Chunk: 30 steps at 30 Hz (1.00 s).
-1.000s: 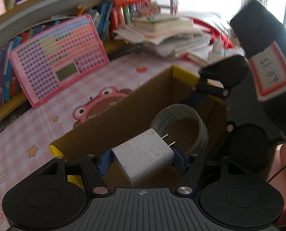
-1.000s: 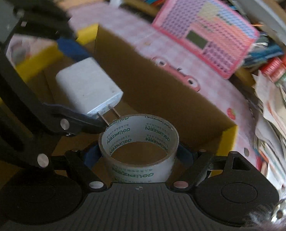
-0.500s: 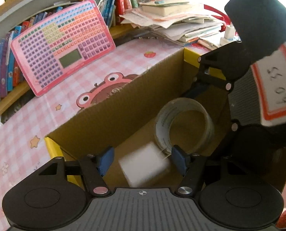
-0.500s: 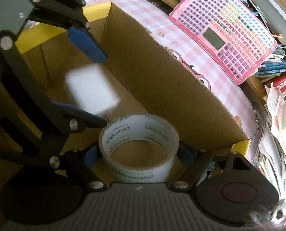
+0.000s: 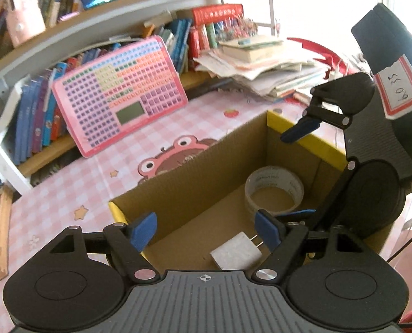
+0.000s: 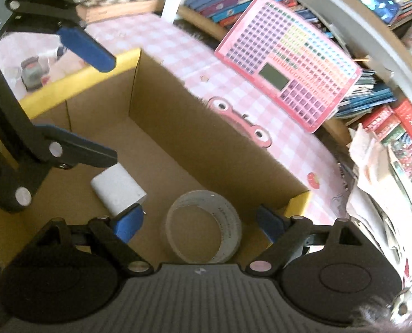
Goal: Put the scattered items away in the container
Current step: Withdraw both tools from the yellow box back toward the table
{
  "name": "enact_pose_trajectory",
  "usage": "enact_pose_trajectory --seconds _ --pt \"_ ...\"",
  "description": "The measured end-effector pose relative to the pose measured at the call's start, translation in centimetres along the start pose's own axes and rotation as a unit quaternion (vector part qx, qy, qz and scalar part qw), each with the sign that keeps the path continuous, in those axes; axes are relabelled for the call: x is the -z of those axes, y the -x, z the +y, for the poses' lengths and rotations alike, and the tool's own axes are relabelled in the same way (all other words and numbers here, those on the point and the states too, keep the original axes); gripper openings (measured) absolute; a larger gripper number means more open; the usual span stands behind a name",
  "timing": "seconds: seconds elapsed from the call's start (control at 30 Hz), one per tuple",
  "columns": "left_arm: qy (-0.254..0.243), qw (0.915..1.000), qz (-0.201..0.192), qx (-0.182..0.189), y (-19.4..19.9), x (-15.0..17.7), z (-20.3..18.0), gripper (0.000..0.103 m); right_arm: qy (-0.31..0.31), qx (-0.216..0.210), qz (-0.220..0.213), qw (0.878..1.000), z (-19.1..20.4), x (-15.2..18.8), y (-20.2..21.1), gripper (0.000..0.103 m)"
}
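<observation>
Since a second ago: white charger plug [image 5: 236, 254] out of the left claw [image 5: 206, 232] and down on the box floor, near the front wall; tape roll [image 6: 203, 227] likewise out of the right claw [image 6: 199, 225] and lying flat on the floor toward the yellow-edged end. Both claws higher above the cardboard box [image 5: 178, 183] than before.

Left claw: blue pads wide apart and opening further, nothing gripped; plug seen below and between them, prongs pointing toward the right pad, no contact. Right claw: pads also apart and opening, clear of the tape roll on either side, roll resting on the cardboard beneath rather than held.

In the left wrist view, tape roll [image 5: 274, 191] near the far right corner of the box, plug well apart from it nearer the camera. In the right wrist view, plug [image 6: 118, 191] left of the roll, partly behind the left claw's lower finger.

Progress, as a judgement: two items delivered, both drops complete. Left to do: hard to tell. On the pink checked counter [image 5: 67, 194], a pink keyboard toy [image 5: 117, 94] leaning against the books, and some small blurred object [image 6: 32, 72] beyond the box's yellow rim; possibly a next candidate, not identifiable.
</observation>
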<state>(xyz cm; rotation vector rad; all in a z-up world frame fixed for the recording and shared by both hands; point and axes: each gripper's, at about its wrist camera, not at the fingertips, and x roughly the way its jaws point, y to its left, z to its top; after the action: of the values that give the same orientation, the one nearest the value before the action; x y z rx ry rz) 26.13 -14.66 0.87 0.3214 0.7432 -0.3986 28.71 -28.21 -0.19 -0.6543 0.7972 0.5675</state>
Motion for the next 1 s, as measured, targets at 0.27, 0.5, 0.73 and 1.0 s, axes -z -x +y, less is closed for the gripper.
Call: enact_pose_trajectory --seconds 0.27,0.5,0.73,1.0 --pt "0.015 0.9994 -0.031 -0.008 3.3 0.5 -1.0 0.081 -0.02 0.011 -0.037 0.999 0.1 0.6 3.2 0.089" --pt "0.047 0.9967 -0.066 -0.01 6.6 1.4 -0.7 0.085 -0.067 0.028 -0.082 0.994 0.7 1.3 6.9 0.089" --pt "0.058 0.9945 -0.086 -0.012 9.5 3.4 0.1 0.085 -0.111 0.058 -0.103 0.987 2.5 1.9 9.5 0.089" --pt "0.08 0.9925 -0.09 -0.019 12.1 6.4 1.6 0.085 -0.177 0.092 -0.119 0.973 4.6 3.1 12.1 0.089"
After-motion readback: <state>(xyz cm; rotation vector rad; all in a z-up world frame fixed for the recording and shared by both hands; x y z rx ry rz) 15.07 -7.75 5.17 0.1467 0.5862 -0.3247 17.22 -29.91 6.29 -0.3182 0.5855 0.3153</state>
